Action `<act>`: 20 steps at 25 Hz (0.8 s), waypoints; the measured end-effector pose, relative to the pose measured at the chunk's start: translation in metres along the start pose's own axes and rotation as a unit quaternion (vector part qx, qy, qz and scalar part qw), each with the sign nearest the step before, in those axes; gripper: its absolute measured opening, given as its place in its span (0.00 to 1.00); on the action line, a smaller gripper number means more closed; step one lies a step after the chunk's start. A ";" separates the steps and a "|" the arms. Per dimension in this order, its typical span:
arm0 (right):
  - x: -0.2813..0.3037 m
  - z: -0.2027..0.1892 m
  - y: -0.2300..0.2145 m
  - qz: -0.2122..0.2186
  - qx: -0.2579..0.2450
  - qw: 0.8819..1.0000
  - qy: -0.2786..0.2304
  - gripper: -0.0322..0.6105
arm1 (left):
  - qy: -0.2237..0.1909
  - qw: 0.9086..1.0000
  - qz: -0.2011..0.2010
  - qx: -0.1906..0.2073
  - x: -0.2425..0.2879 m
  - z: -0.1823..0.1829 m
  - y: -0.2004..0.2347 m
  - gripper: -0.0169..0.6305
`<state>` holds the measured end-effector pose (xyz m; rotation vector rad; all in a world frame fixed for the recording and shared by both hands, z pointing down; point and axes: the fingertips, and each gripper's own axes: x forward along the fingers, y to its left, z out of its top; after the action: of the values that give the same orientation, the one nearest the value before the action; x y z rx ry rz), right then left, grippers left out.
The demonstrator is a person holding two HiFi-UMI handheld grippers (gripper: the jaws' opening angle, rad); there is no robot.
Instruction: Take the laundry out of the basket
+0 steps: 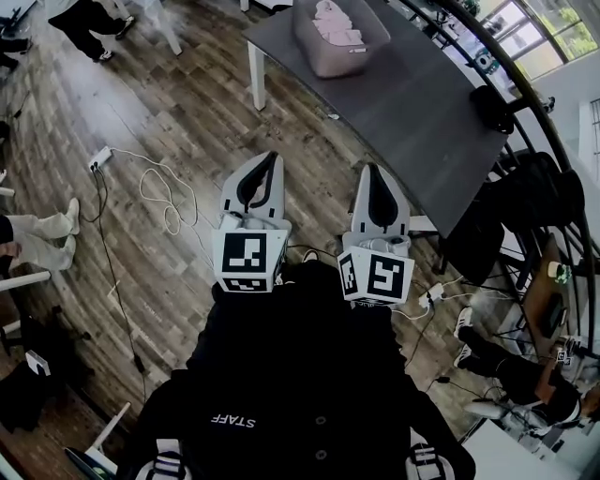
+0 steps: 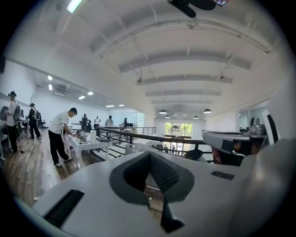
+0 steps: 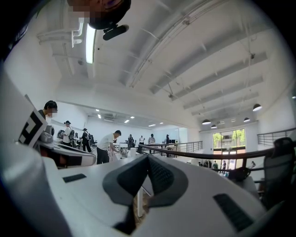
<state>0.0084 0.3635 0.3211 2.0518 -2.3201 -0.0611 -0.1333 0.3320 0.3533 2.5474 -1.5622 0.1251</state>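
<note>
A pinkish-grey basket (image 1: 330,54) stands on the dark grey table (image 1: 412,112) at the top of the head view, with pale pink laundry (image 1: 336,21) inside it. Both grippers are held close to my body, well short of the table, over the wooden floor. My left gripper (image 1: 275,156) is shut with nothing between its jaws, its tips meeting in the left gripper view (image 2: 150,154). Beside it, my right gripper (image 1: 373,168) is also shut and empty (image 3: 148,156). Both gripper views look out level across the room and show neither the basket nor the laundry.
A white power strip (image 1: 100,159) and its looping cable (image 1: 164,202) lie on the floor to the left. A black chair (image 1: 525,202) stands by the table's right side, beside a curved railing (image 1: 548,112). Several people stand or sit around the room's edges.
</note>
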 end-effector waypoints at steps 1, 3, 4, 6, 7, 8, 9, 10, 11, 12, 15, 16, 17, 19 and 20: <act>0.000 -0.002 -0.003 -0.004 0.002 1.000 0.001 0.07 | 0.002 1.000 0.003 -0.001 0.000 -0.003 0.005 0.02; 0.000 -0.004 -0.009 -0.013 0.003 1.000 0.003 0.07 | 0.007 1.000 0.013 -0.009 -0.002 -0.007 0.019 0.02; 0.000 -0.005 -0.011 -0.018 0.002 1.000 0.005 0.07 | 0.009 1.000 0.020 -0.014 -0.004 -0.008 0.027 0.02; 0.001 -0.007 -0.014 -0.024 -0.002 1.000 0.009 0.07 | 0.009 0.999 0.032 -0.020 -0.007 -0.010 0.041 0.02; 0.002 -0.009 -0.014 -0.026 -0.004 1.000 0.012 0.07 | 0.008 0.999 0.037 -0.022 -0.009 -0.010 0.045 0.02; 0.004 -0.010 -0.015 -0.026 -0.005 1.000 0.014 0.07 | 0.008 0.999 0.040 -0.024 -0.010 -0.011 0.048 0.02; 0.005 -0.011 -0.015 -0.025 -0.007 1.000 0.015 0.07 | 0.009 0.999 0.043 -0.026 -0.010 -0.013 0.050 0.02; 0.008 -0.011 -0.015 -0.023 -0.008 1.000 0.016 0.07 | 0.011 0.999 0.045 -0.027 -0.010 -0.015 0.051 0.02; 0.011 -0.012 -0.015 -0.020 -0.010 1.000 0.017 0.07 | 0.012 0.998 0.046 -0.029 -0.009 -0.018 0.051 0.02; 0.016 -0.014 -0.014 -0.017 -0.011 1.000 0.018 0.07 | 0.014 0.998 0.046 -0.029 -0.007 -0.020 0.051 0.02; 0.033 -0.021 -0.011 -0.004 -0.013 1.000 0.023 0.07 | 0.019 0.998 0.048 -0.031 0.004 -0.026 0.054 0.02; 0.040 -0.023 -0.010 0.002 -0.014 1.000 0.025 0.07 | 0.021 0.998 0.049 -0.031 0.009 -0.027 0.056 0.02; 0.047 -0.025 -0.010 0.008 -0.015 1.000 0.027 0.07 | 0.022 0.998 0.050 -0.031 0.016 -0.028 0.057 0.02; 0.065 -0.029 -0.013 0.016 -0.015 0.999 0.027 0.07 | 0.023 0.998 0.051 -0.029 0.034 -0.026 0.059 0.02; 0.074 -0.030 -0.016 0.019 -0.015 0.999 0.027 0.07 | 0.024 0.998 0.051 -0.027 0.044 -0.024 0.059 0.02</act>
<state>0.0170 0.2880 0.3503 1.9691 -2.3120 -0.0370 -0.1660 0.2713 0.3889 2.4064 -1.6553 0.1518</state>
